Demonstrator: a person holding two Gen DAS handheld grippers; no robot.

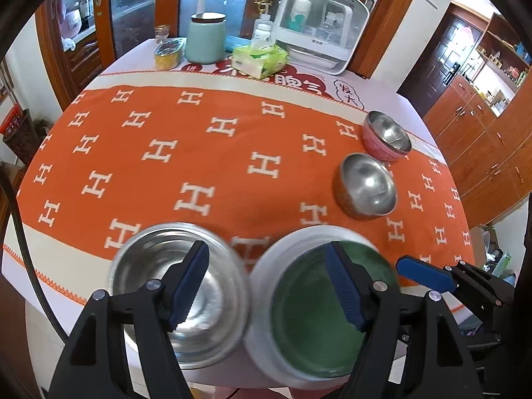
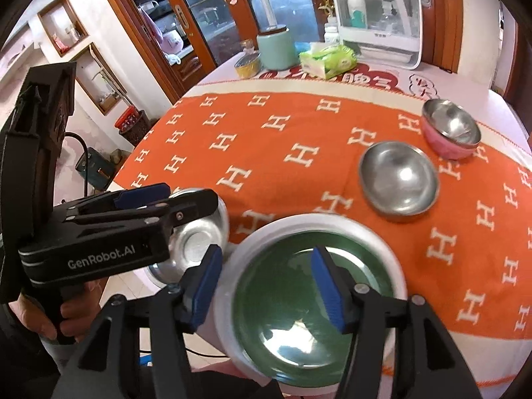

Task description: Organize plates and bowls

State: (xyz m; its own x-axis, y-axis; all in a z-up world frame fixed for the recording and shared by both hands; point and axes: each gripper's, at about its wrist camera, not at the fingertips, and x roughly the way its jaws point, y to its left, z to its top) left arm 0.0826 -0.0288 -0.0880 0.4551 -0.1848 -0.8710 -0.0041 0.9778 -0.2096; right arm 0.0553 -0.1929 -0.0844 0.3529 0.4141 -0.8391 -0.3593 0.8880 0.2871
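**Both tongs open over the near-edge bowls**

Round table (image 1: 382, 89) under an orange cloth with white H pattern (image 1: 199, 153); a pale printed cover shows beyond it.

Near edge, side by side and just about touching: a shiny stainless steel bowl (image 1: 212, 286) on the left, and a white-rimmed bowl with a green glassy inside (image 1: 299, 316) on the right. Both sit partly off the orange cloth, toward the table's front edge.

Left gripper (image 1: 269, 286): jaws well apart, nothing clamped. One blue ribbed pad hangs above the steel bowl, the other above the green bowl; the gap spans where the two rims meet. No pad visibly presses on either rim.

Right gripper (image 2: 266, 286): jaws apart, holding nothing. Its pads straddle the left rim of the green bowl, one outside and one over the inside. From this view the left tool's black body crosses over the steel bowl and hides most of it; a hand (image 2: 71, 316) grips its handle.

Farther right on the cloth, well apart from the near pair: a plain steel bowl (image 1: 365, 188), and just behind it a pink-sided bowl with a steel lining (image 1: 387, 136), tilted.

Far side of table: mint-green canister with dark lid (image 1: 206, 38), yellow tin (image 1: 168, 55), green-and-white tissue pack (image 1: 259, 60), white plastic cabinet holding bottles (image 1: 319, 26). Wooden glazed cabinets behind.
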